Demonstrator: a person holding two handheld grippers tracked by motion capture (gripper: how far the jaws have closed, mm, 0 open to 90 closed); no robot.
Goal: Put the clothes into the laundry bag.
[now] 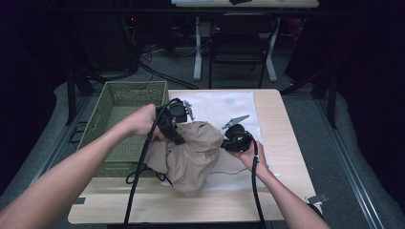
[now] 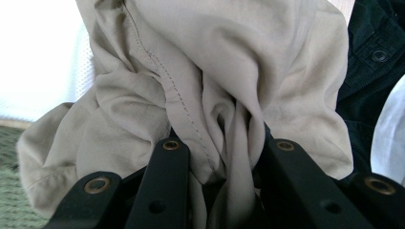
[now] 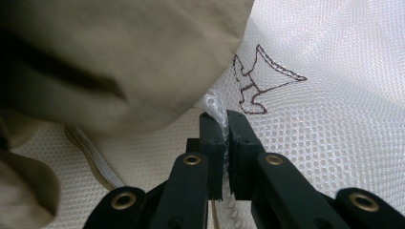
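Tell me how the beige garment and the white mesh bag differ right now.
The beige garment is opaque, plain woven cloth, bunched in deep folds; the white mesh bag is see-through netting, lying mostly flat on the table. The garment shows stitched seams; the mesh bag carries a small brown embroidered figure. The left gripper clamps the garment, while the right gripper pinches the mesh bag's edge. Both are soft fabric, each held by one gripper.

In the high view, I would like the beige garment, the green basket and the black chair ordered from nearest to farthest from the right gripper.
From the right gripper, which pinches the white mesh bag:
1. Beige garment, directly beside it, toward the left gripper.
2. Green basket, further left, at the table's left edge.
3. Black chair, on the floor beyond the table's far edge.
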